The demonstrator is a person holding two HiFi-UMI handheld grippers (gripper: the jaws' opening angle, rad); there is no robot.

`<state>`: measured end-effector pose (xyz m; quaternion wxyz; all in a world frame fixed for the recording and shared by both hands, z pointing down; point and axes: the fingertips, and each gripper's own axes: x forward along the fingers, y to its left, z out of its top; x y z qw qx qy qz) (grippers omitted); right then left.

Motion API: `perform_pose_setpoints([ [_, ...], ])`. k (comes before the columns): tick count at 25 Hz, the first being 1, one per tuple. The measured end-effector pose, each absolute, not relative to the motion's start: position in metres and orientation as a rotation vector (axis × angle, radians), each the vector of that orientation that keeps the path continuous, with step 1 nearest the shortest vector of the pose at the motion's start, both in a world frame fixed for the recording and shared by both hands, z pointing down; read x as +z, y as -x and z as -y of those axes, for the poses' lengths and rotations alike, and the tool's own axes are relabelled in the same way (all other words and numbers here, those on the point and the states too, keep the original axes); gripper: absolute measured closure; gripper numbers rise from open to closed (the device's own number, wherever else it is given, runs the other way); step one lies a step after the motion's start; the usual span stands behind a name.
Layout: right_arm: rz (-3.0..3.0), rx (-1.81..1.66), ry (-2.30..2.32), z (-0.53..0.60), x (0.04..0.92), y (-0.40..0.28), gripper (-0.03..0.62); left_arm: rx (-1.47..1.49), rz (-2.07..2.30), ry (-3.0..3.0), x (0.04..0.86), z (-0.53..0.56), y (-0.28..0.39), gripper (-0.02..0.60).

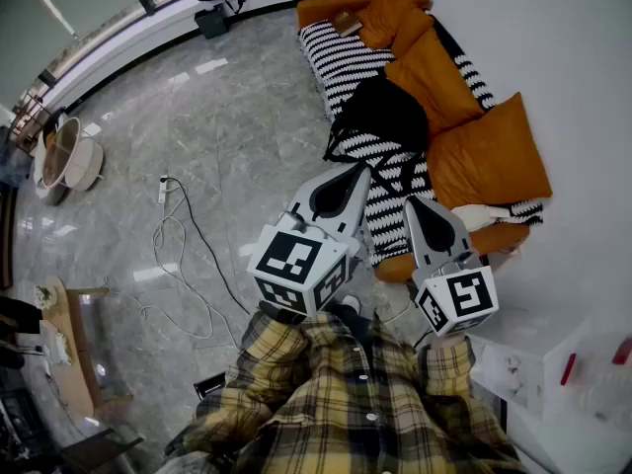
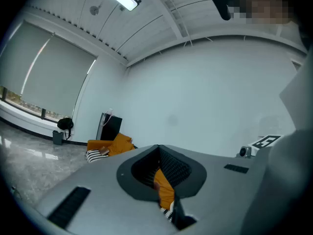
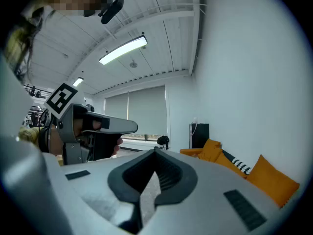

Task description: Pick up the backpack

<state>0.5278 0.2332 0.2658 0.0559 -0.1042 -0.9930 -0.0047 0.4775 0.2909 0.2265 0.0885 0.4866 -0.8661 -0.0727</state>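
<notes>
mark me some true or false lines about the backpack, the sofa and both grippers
1. The backpack lies on the sofa. True.
2. The left gripper holds the backpack. False: its jaws are shut with nothing between them, and the backpack lies free on the sofa.
3. The right gripper is shut and empty. True.
4. The cushions on the sofa are blue. False: the cushions are orange.
5. A white power strip lies on the floor. True.
</notes>
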Motion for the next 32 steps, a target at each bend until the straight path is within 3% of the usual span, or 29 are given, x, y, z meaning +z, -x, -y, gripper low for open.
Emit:
perform_pose_setpoints([
  [17, 2.982, 0.032, 0.393, -0.233, 0.287, -0.521, 0.579, -0.216, 2.628, -1.331, 0.241, -0.301, -0.471, 0.563],
  [23, 2.969, 0.033, 0.406, -0.236, 0.289, -0.471, 0.579, -0.227, 2.640, -1.314, 0.243, -0.306, -0.419, 0.563],
  [32, 2.956, 0.000, 0.407, -0.243, 0.284, -0.334, 0.579, -0.205, 2.600, -1.367, 0.238, -0.298, -0.285, 0.563],
])
